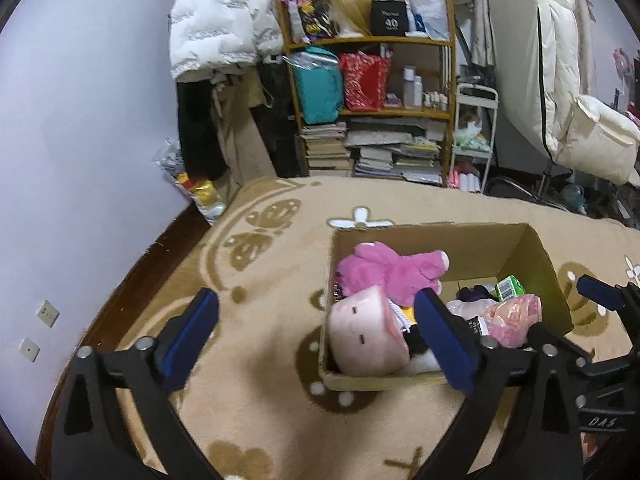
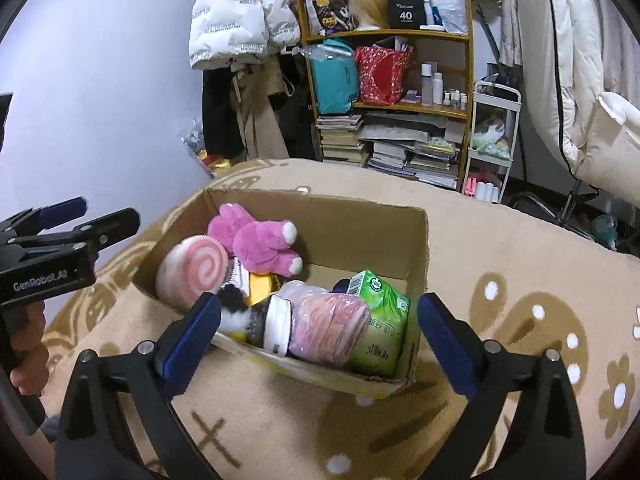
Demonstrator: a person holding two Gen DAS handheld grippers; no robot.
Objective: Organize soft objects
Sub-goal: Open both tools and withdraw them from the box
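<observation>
An open cardboard box (image 2: pixel 352 216) stands on a beige patterned rug. Inside lie a magenta plush toy (image 2: pixel 260 242), a pale pink swirl-roll cushion (image 2: pixel 192 272), a bagged pink soft bundle (image 2: pixel 332 328) and a green tissue pack (image 2: pixel 380 324). From the left wrist view the box (image 1: pixel 460 240) shows the magenta plush (image 1: pixel 384 272) and the pink cushion (image 1: pixel 366 336) near its front left corner. My left gripper (image 1: pixel 316 336) is open just above the box's near left edge, holding nothing. My right gripper (image 2: pixel 318 328) is open over the near edge, empty.
A wooden shelf (image 2: pixel 400 36) with bags, bottles and stacked books stands behind the rug. White padded coats (image 2: pixel 240 12) hang at the back. A white trolley (image 2: pixel 494 132) stands right of the shelf, and a snack bag (image 1: pixel 200 192) lies by the wall. A hand (image 2: pixel 24 360) grips the left tool.
</observation>
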